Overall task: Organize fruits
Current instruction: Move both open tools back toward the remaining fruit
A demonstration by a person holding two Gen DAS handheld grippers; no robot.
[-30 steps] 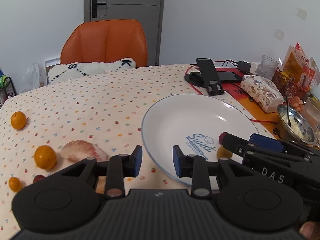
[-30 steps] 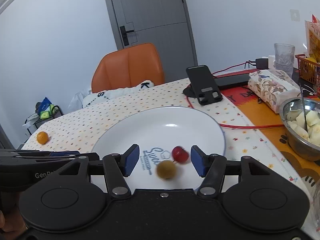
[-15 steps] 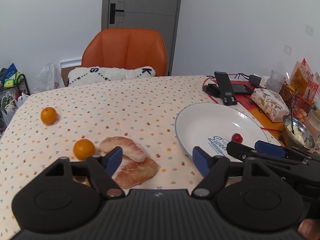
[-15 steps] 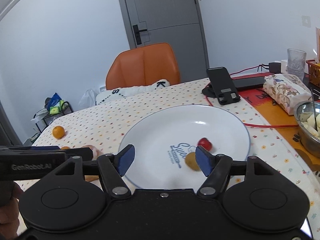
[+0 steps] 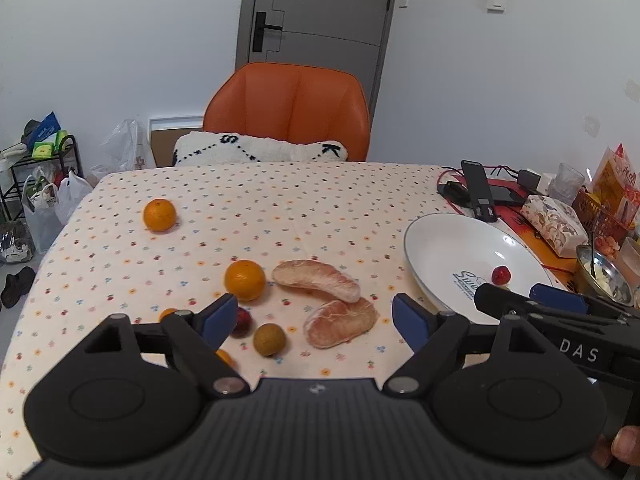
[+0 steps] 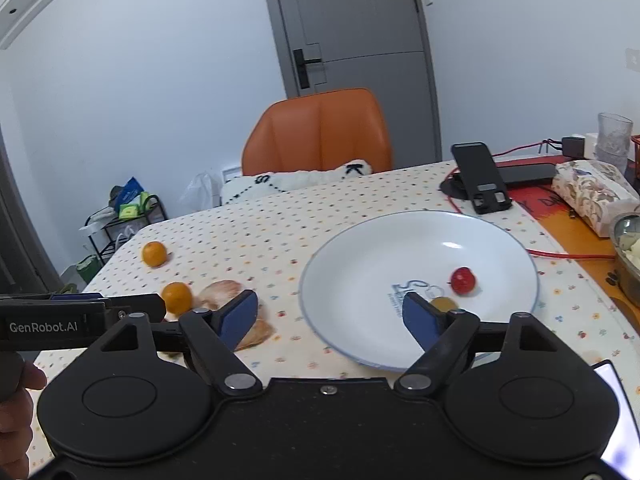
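A white plate holds a red cherry tomato and a brown longan partly behind my right finger. My right gripper hangs open over the plate's near left rim, holding nothing. My left gripper is open above the loose fruit: two peeled pomelo segments, a brown longan, a dark red fruit, two oranges and small orange pieces partly hidden by the left finger. The plate lies to its right.
An orange chair with a white cushion stands at the far edge. A phone stand, red cable, tissue pack, glass and a steel bowl crowd the right side. A cluttered rack stands on the floor at left.
Both grippers have pulled back and opened wider. The left one swung left from the plate to the loose fruit. The tomato and longan dropped from the right gripper now rest in the plate.
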